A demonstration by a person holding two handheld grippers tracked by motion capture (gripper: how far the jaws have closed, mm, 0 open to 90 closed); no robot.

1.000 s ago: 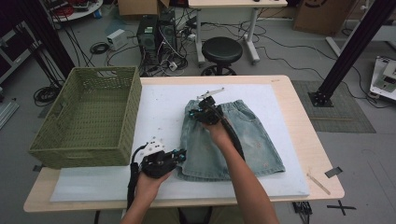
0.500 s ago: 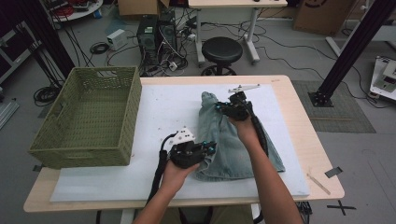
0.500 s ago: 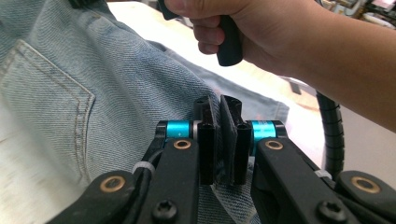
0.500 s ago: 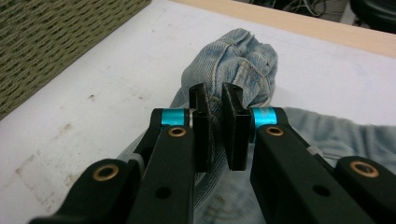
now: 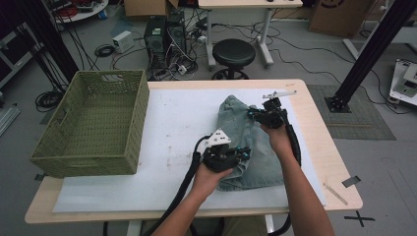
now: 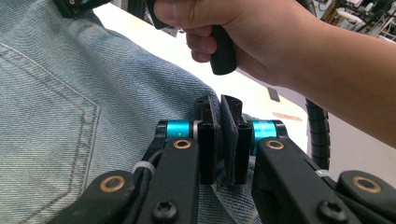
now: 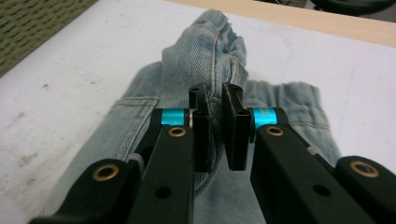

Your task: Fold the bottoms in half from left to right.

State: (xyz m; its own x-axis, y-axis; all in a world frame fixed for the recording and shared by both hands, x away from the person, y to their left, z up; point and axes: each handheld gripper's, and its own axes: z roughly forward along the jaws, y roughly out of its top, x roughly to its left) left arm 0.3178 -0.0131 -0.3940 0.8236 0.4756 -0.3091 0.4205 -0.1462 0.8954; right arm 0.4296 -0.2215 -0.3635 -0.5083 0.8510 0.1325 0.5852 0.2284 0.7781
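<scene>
Both grippers are clamped on the denim shorts (image 5: 248, 142), which lie folded over on the white mat (image 5: 167, 132) at the table's right half. I have my left gripper (image 5: 242, 154) pinching the hem edge near me, and my right gripper (image 5: 252, 116) nipping the bunched waistband farther off. Well to the left sits the green wicker basket (image 5: 93, 123).

The shorts (image 5: 251, 142) lie right of centre on the table (image 5: 314, 105), on a mat (image 5: 172, 128). The basket (image 5: 93, 123) sits at the table's left. A stool (image 5: 233, 51) stands beyond, at upper centre.
</scene>
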